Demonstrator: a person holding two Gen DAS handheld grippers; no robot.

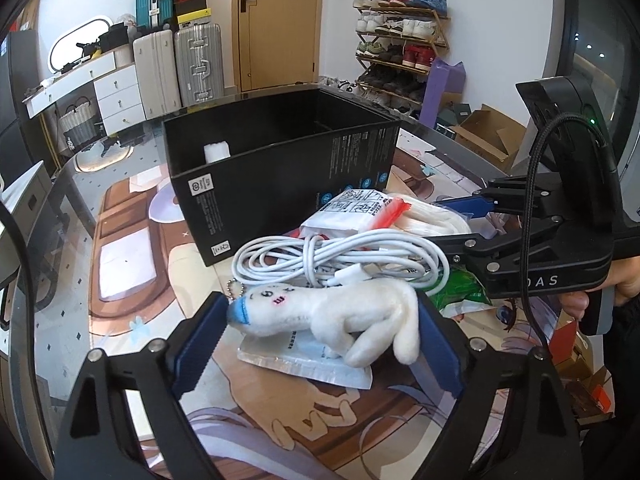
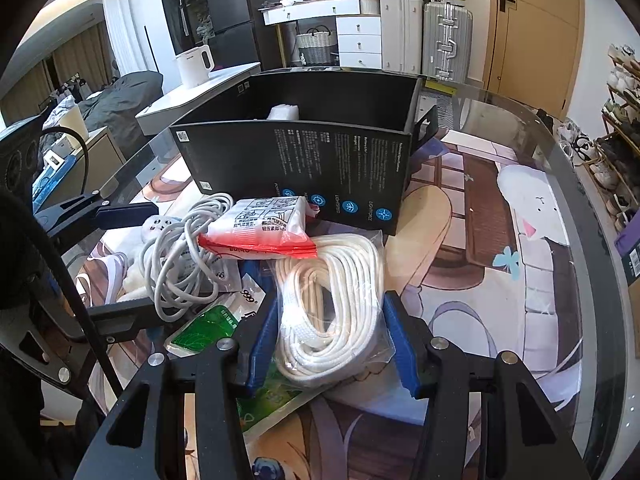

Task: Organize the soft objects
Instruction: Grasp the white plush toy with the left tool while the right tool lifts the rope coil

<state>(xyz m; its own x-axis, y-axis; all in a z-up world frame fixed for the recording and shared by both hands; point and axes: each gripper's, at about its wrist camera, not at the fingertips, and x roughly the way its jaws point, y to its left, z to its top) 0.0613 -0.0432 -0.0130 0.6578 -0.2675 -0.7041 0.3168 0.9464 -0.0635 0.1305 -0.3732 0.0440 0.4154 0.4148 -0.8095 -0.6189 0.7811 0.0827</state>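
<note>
A white plush toy (image 1: 320, 312) with a blue hat and bead chain lies on a flat white packet (image 1: 316, 366). My left gripper (image 1: 320, 308) spans it lengthwise, its blue pads touching both ends. In the right wrist view, my right gripper (image 2: 332, 300) is shut on a bagged bundle of white rope (image 2: 332, 300) lying on the table. Between the two lie a coiled white cable (image 1: 340, 256) and a red-and-white tissue pack (image 2: 264, 228). An open black box (image 1: 280, 160) stands behind the pile, with a white soft item (image 1: 217, 151) inside.
A green packet (image 2: 200, 332) lies under the pile. The glass table (image 2: 560, 184) has a printed cartoon mat, with bare room to the right of the box. Its rounded edge runs along the right. Suitcases, drawers and a shoe rack stand beyond.
</note>
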